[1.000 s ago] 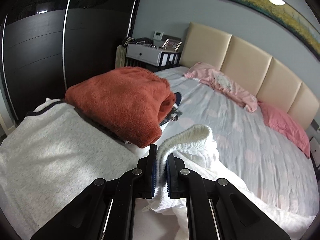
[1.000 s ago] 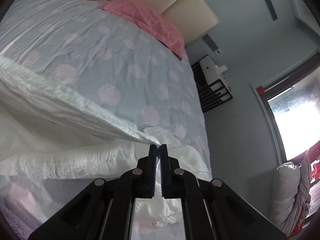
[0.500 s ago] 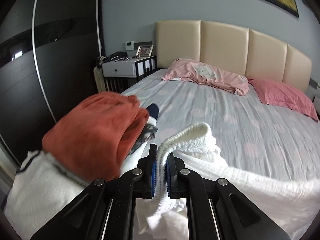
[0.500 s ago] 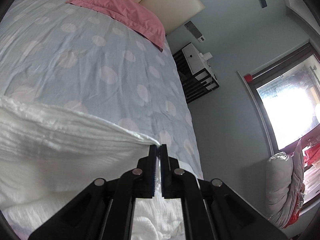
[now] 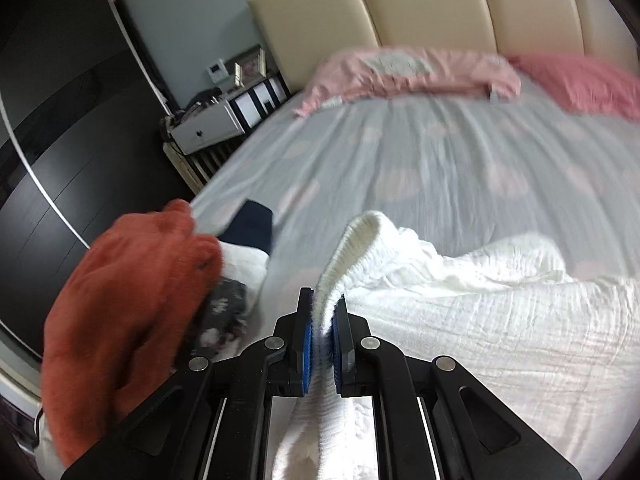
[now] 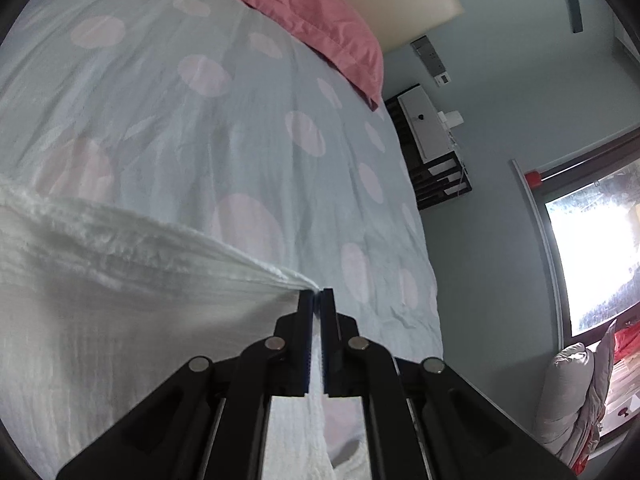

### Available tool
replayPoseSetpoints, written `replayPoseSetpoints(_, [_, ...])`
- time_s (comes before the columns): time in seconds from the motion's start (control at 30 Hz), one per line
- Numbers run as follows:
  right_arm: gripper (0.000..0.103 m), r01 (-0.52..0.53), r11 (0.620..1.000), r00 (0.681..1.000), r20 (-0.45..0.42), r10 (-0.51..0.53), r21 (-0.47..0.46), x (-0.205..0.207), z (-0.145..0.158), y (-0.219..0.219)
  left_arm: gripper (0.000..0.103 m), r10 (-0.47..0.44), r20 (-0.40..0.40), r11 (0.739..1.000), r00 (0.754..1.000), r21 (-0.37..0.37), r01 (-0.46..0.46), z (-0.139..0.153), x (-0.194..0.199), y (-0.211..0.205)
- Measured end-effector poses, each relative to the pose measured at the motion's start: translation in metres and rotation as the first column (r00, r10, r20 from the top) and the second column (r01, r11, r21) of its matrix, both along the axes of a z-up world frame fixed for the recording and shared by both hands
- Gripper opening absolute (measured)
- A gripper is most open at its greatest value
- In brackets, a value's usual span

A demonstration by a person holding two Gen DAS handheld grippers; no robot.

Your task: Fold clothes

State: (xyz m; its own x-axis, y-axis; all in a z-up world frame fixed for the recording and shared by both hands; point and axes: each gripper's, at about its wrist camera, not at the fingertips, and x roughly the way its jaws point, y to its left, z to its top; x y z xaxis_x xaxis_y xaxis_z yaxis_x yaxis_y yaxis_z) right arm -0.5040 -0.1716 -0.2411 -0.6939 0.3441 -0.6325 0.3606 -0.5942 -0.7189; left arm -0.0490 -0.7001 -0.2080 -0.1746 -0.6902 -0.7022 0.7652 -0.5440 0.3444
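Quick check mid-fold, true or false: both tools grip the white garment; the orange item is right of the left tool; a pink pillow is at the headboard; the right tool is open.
1. Both tools grip the white garment: true; left tool and right tool are shut on it.
2. Orange item right of the left tool: false, it lies left.
3. Pink pillow at the headboard: true.
4. Right tool open: false, shut.
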Motion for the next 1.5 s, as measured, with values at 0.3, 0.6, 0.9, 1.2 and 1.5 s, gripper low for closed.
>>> replayPoseSetpoints(0.3, [0.024,0.079,0.987,0.981,0.185,-0.052,-0.141,-0.011,-0.014,0.009,0.047,-0.058,0.155,0.993,0.986,0.114,0.041,-0.041,-0.015,-0.003])
replayPoseSetpoints(0.6, [0.028,0.142,0.956,0.971,0.226,-0.083,-0.258,0.034,0.065,0.059,0.067,-0.076,-0.039,0.993,0.996,0.090,0.080,0.044,0.045,0.070])
replayPoseSetpoints(0.9, [0.028,0.264,0.908,0.915,0.383,-0.129,-0.326,0.134,0.074,0.156,0.067,-0.104,-0.126,0.972,0.987,0.197,0.127,0.048,0.108,0.169])
replayPoseSetpoints(1.2, [0.027,0.455,0.741,0.835,0.526,-0.163,-0.493,0.189,0.034,0.231,0.067,0.021,-0.111,0.973,0.994,0.232,0.005,0.029,0.179,0.172])
replayPoseSetpoints(1.5, [0.027,0.544,0.648,0.797,0.571,-0.199,-0.534,0.192,0.001,0.242,0.067,0.204,-0.207,0.915,0.957,0.387,-0.112,0.020,0.221,0.153])
